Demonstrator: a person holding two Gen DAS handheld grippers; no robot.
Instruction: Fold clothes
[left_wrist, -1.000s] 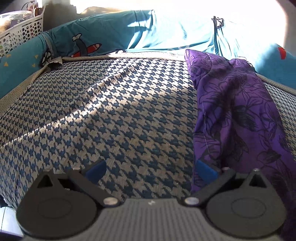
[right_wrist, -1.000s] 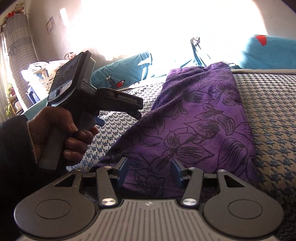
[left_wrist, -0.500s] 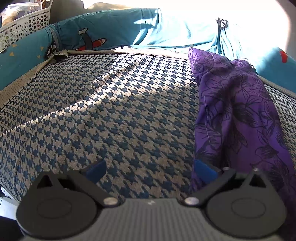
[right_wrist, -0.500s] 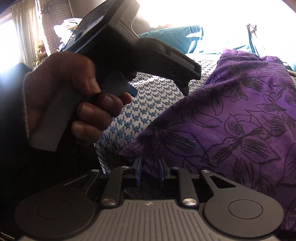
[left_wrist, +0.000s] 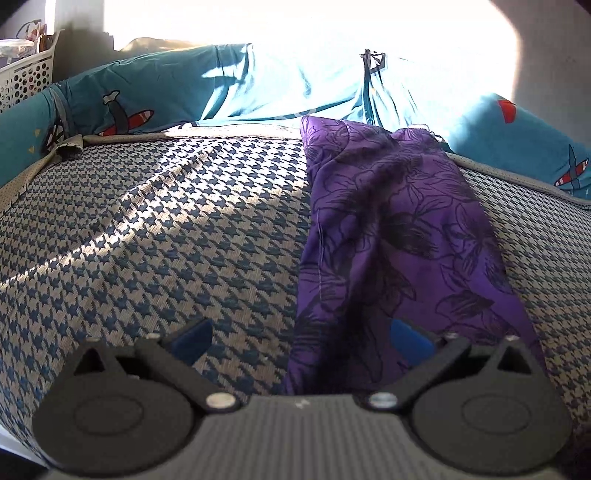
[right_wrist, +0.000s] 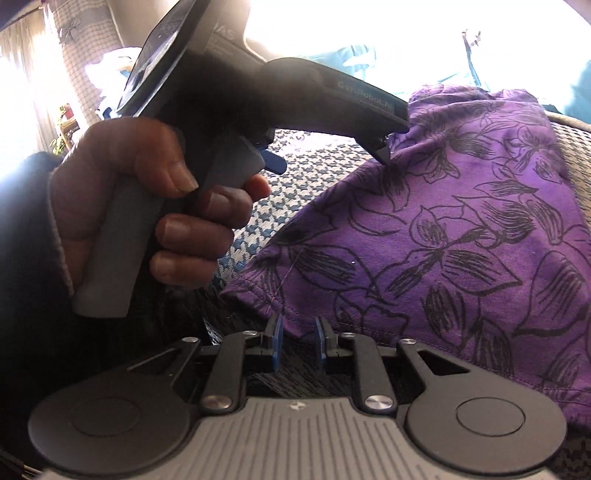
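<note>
1. The purple garment (left_wrist: 399, 236), printed with black flowers, lies in a long strip on the houndstooth bed cover (left_wrist: 166, 229), running from the lower centre of the left wrist view up toward the teal pillows (left_wrist: 258, 85) at the top.
2. The left gripper (left_wrist: 301, 338) has its jaws spread wide; the garment's near edge lies between them, the right blue pad over purple cloth, the left over bare cover. Nothing is pinched.
3. In the right wrist view, the right gripper (right_wrist: 298, 343) has its jaws nearly together, with the garment's hem (right_wrist: 295, 314) between the pads; whether they actually pinch it I cannot tell.
4. A hand (right_wrist: 147, 206) at the left of that view holds the left gripper's handle.
</note>
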